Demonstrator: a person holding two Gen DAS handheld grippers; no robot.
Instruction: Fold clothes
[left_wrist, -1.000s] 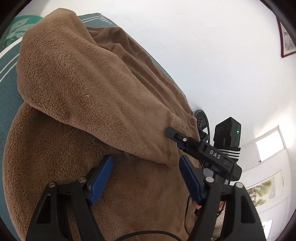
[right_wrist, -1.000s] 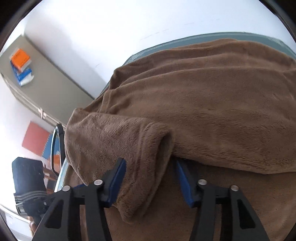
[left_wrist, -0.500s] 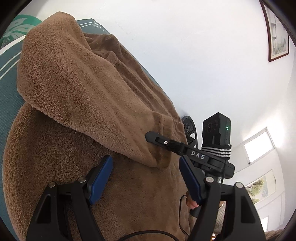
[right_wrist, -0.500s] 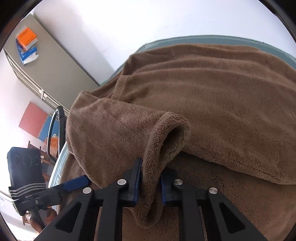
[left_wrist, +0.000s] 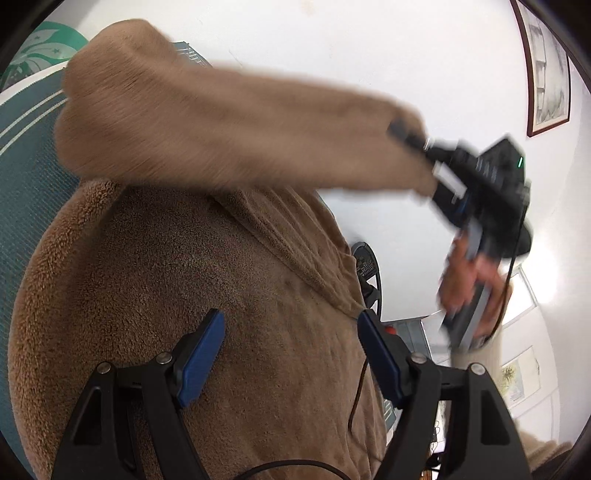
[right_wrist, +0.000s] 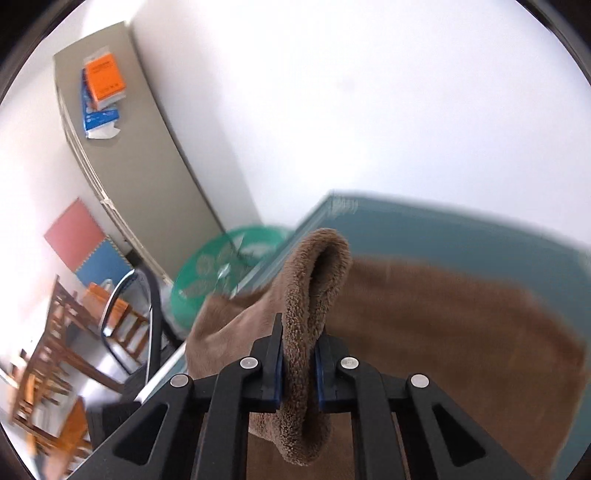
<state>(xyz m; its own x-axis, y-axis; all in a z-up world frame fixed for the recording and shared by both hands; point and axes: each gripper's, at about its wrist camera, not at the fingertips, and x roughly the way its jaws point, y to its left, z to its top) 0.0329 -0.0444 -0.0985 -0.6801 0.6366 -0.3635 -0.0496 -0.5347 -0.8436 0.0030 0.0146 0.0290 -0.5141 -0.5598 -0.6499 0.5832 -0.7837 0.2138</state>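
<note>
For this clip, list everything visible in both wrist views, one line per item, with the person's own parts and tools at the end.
fleece garment: one, brown, spread on the table, one fold lifted
table cover: one, teal with white stripes, under the garment
round emblem: one, green and white, at the cover's far corner
cabinet: one, grey, against the wall
boxes: a small stack, orange over blue, on the cabinet
foam mats: red and blue, on the wall
wooden chairs: brown, count unclear, beside the table
framed picture: one, dark frame, on the wall
hand: one, gripping the right tool's handle
left tool: blue pads apart, nothing between them, over the garment
right tool: shut on the garment's lifted fold
</note>
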